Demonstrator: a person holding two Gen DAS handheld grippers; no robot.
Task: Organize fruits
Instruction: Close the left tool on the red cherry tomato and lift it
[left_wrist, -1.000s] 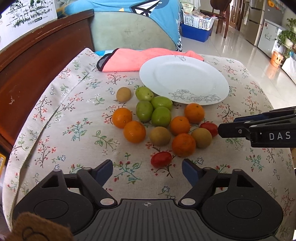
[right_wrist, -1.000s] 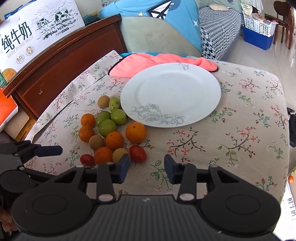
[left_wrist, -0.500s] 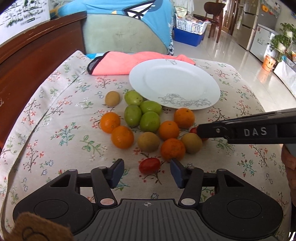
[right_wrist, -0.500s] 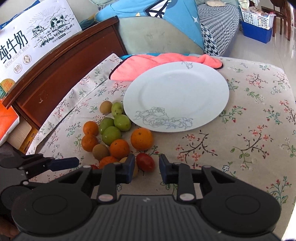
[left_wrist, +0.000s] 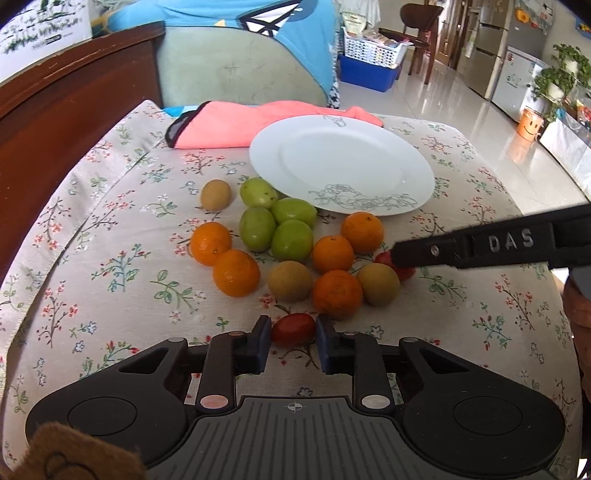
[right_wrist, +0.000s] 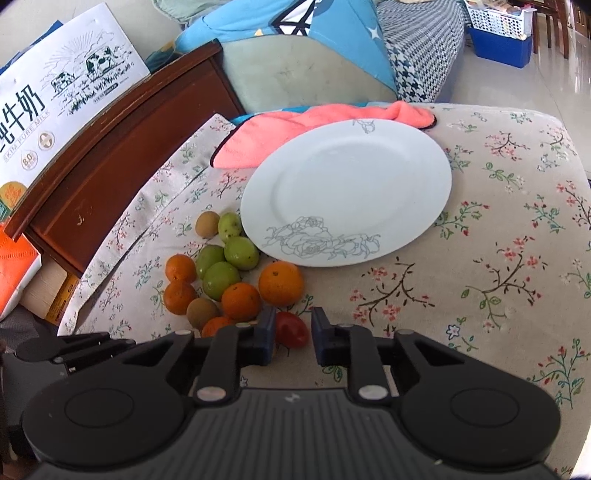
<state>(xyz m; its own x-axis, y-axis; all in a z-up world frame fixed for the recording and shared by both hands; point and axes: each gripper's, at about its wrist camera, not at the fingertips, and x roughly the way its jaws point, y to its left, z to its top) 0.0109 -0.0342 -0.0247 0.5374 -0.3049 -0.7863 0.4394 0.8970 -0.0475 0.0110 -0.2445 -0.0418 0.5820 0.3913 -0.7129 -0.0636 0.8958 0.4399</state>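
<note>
Several oranges (left_wrist: 336, 293), green fruits (left_wrist: 291, 240), brown fruits (left_wrist: 290, 280) and two red tomatoes lie on the floral tablecloth in front of an empty white plate (left_wrist: 340, 162). My left gripper (left_wrist: 293, 341) has its jaws closed in against the near red tomato (left_wrist: 293, 328), which rests on the cloth. My right gripper (right_wrist: 293, 334) has its jaws around the other red tomato (right_wrist: 291, 328), its left finger touching, a small gap on the right. The right gripper's finger (left_wrist: 480, 247) also crosses the left wrist view, over that tomato.
A pink cloth (left_wrist: 240, 123) lies behind the plate. A wooden headboard (left_wrist: 74, 96) runs along the left, with a milk carton box (right_wrist: 55, 107) on it. A sofa with a blue cushion (right_wrist: 295, 33) stands behind the table. The table edge drops off at right.
Both grippers moved forward and their jaws narrowed. The left now closes on the near red tomato, the right straddles the other red tomato.
</note>
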